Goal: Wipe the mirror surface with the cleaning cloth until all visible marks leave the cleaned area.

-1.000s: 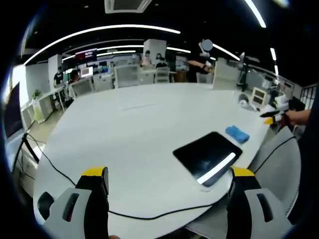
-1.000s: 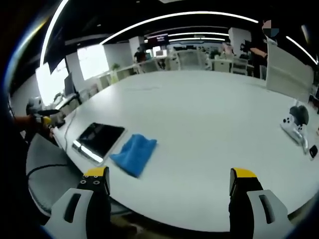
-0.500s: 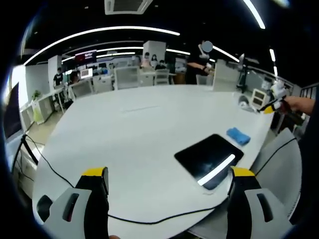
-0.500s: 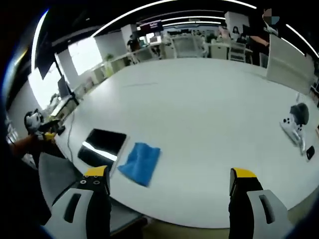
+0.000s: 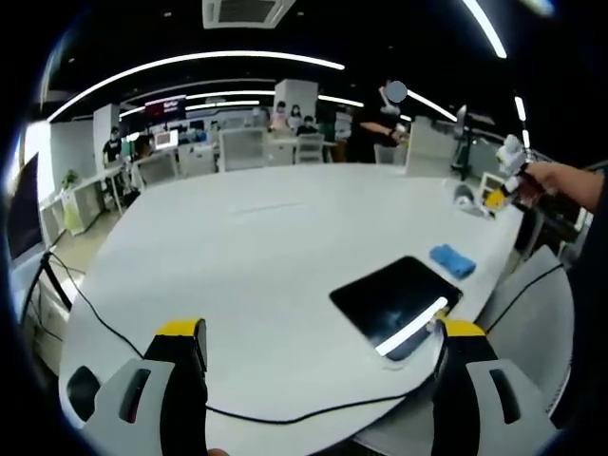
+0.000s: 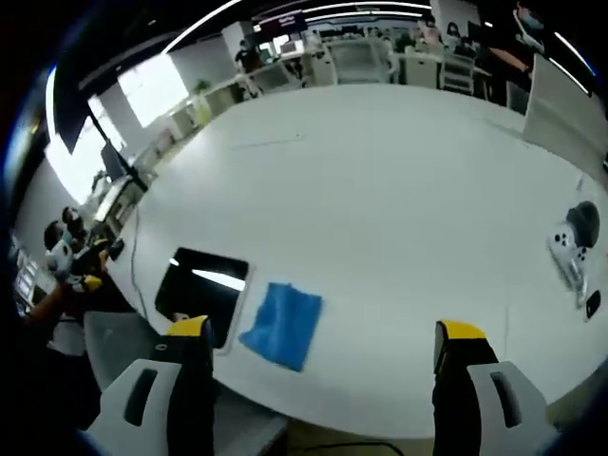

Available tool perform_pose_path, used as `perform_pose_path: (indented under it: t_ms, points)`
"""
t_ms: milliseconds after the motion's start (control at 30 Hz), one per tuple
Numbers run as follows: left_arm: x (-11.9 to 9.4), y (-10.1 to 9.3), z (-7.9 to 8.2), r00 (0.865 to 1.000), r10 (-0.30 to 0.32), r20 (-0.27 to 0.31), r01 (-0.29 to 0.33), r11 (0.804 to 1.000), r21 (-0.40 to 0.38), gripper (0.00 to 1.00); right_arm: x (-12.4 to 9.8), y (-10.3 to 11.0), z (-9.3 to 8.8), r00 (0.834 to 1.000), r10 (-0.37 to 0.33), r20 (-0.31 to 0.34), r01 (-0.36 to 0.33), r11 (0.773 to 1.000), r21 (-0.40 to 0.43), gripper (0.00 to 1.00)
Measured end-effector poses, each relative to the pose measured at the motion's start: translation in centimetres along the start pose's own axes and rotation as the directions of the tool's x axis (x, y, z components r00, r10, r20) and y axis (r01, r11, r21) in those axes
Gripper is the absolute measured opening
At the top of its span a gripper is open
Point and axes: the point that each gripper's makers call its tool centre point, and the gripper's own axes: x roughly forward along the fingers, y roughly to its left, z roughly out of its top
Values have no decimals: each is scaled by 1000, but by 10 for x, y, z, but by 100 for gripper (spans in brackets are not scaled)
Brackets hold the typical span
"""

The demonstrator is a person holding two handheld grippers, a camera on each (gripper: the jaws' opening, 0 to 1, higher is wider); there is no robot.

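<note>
The big white table [image 6: 399, 190] carries the dark mirror [image 6: 201, 290] flat near its edge, the blue cleaning cloth [image 6: 283, 324] just beside it, untouched. Wiping looks not yet begun. Both the left gripper [image 5: 318, 375] and right gripper [image 6: 321, 366] hang above, jaws wide and empty.

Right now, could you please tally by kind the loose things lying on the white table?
Mirror: 1
Blue cleaning cloth: 1
White game controller: 1
Black cable: 1
Small dark item by the controller: 1
Total: 5
</note>
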Motion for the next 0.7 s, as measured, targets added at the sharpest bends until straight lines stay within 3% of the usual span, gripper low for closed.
perform_pose_path:
  t_ms: [100, 233, 400, 700]
  points:
    - [-3, 2, 2, 1000, 7, 4, -7, 1000, -2, 100, 0, -2, 3, 997, -21, -69, 15, 996, -86, 84]
    - [-6, 4, 2, 1000, 19, 11, -19, 1000, -10, 100, 2, 4, 21, 999, -16, -51, 11, 996, -86, 88]
    - [-7, 3, -5, 1000, 20, 2, -20, 1000, -17, 100, 9, 10, 29, 998, -16, -64, 8, 993, -119, 88]
    - [-5, -3, -7, 1000, 9, 9, -9, 1000, -23, 100, 38, 18, 10, 998, -8, -59, 4, 997, -71, 83]
